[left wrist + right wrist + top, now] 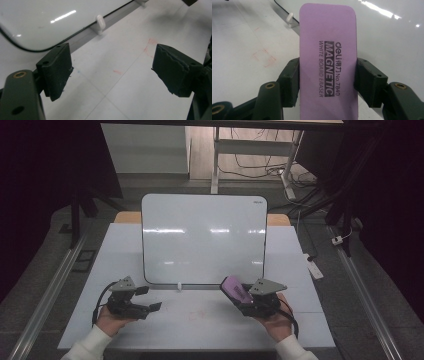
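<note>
Purple eraser (pixel 328 62) clamped in right tool (pixel 327 75), left tool (pixel 110 67) agape.

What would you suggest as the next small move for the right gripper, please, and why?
Probably carry the purple whiteboard eraser forward onto the whiteboard. The right gripper has its jaws shut on the eraser's sides, just short of the board's lower edge, while the left gripper is open and holds nothing.
</note>
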Motion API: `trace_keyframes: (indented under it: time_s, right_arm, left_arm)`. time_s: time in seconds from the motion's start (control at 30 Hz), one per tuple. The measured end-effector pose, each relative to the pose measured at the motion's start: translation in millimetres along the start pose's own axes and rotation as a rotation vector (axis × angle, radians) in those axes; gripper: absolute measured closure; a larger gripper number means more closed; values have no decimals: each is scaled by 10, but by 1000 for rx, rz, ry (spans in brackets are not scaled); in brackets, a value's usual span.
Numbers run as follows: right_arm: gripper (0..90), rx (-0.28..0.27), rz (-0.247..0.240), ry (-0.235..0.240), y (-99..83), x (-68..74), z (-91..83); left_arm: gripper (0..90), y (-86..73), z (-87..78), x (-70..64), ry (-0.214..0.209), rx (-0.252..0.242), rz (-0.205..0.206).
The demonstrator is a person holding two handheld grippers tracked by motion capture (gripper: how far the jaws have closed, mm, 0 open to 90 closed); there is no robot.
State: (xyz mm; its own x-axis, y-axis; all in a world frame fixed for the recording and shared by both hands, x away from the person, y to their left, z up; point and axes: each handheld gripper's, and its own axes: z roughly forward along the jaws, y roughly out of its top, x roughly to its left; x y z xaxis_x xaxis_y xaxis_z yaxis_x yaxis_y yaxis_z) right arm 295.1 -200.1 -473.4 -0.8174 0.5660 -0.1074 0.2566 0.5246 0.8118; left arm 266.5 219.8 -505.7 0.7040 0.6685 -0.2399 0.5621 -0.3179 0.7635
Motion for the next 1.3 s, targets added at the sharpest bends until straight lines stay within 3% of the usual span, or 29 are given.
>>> trace_keyframes:
  time_s: [0.27,0.73,1.3]
  right_arm:
    - [406,3,-12,13,3,33,42]
    - [406,-3,-16,29,27,64,71]
    - [406,2,-37,74,67,113,143]
  left_arm:
    - [166,243,126,-96,-37,-7,44]
    - [185,524,373,-227,-108,33,106]
    - [171,843,641,-509,-189,37,231]
